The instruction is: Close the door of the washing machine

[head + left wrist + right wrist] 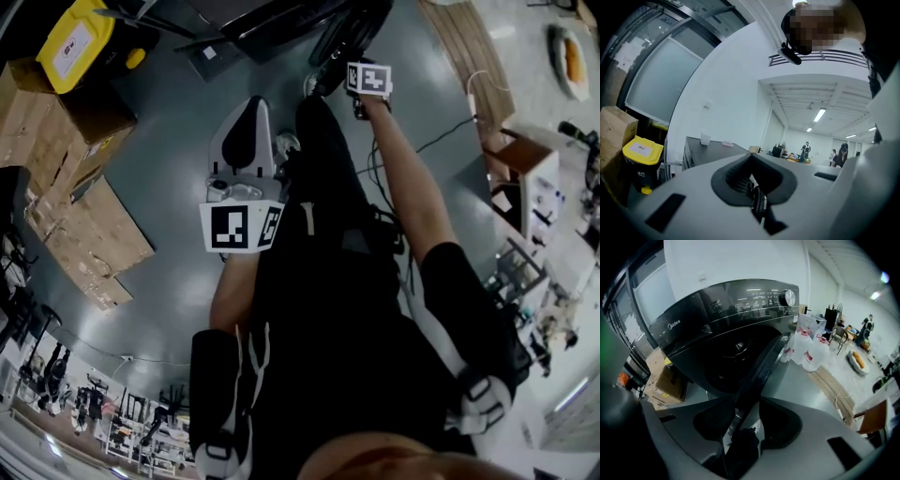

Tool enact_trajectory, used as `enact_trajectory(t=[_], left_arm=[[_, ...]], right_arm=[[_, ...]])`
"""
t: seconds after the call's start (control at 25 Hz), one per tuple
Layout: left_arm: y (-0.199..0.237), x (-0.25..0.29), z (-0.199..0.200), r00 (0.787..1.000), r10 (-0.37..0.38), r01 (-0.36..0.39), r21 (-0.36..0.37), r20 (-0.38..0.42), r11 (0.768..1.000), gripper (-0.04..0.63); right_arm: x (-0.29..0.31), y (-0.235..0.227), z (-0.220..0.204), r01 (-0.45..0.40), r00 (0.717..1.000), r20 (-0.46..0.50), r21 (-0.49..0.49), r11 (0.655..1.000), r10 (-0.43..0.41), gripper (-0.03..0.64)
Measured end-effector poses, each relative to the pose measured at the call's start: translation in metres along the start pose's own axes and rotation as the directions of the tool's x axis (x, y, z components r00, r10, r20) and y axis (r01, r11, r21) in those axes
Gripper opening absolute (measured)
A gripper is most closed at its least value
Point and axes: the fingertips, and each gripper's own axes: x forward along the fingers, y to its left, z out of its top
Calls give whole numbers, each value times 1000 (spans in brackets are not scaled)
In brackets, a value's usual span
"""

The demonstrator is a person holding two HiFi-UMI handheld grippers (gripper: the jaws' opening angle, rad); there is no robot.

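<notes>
Dark door (761, 366) of the washing machine (708, 319) stands open, edge-on, rising toward one o'clock from the right gripper (740, 425), whose jaws pinch its rim. Following the hinge arc without twisting seems wise. The left gripper (751, 174) idles, jaws together, empty.

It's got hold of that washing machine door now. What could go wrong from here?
The right gripper pinches only the thin edge of the open door, so the door might slip free mid-swing. If the jaws do not let go before it shuts, they could get caught against the front of the washing machine.
</notes>
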Motion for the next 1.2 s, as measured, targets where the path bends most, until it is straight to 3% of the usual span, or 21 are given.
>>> enact_trajectory(t=[0.32,1.2], left_arm=[[15,4,3,1000,23,-23,-3,20,1000,5],[51,81,-1,999,30,-30,8,-34,1000,5]], right_arm=[[7,14,9,-15,1000,16,-5,1000,15,156],[28,69,47,-44,998,40,-1,999,44,161]])
